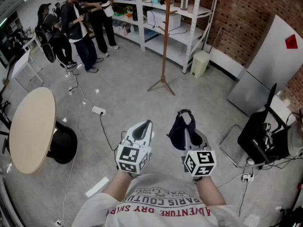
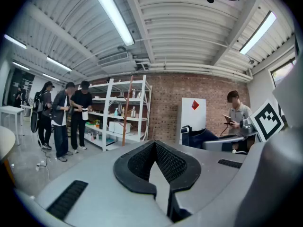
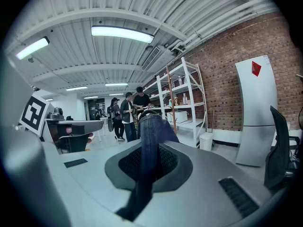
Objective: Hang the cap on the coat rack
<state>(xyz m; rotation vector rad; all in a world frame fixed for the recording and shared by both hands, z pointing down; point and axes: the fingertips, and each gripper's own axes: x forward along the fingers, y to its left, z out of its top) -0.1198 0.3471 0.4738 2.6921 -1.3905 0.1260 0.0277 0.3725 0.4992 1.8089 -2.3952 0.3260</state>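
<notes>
Hanging bunched, the dark cap (image 1: 178,132) is being pinched between the right gripper's (image 1: 186,126) nearly closed jaws, well short of the coat rack (image 1: 163,46). The left gripper (image 1: 143,128) is hovering beside it, jaws together, empty. The shirt (image 1: 161,206) is showing "ADVENTURE" upside down.

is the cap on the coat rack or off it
Off: the cap is pinched in the right gripper, far from the coat rack.

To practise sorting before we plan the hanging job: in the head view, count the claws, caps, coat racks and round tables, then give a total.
Claws: 2 (left claw, right claw)
Cap: 1
Coat rack: 1
Round table: 1
Total: 5
</notes>
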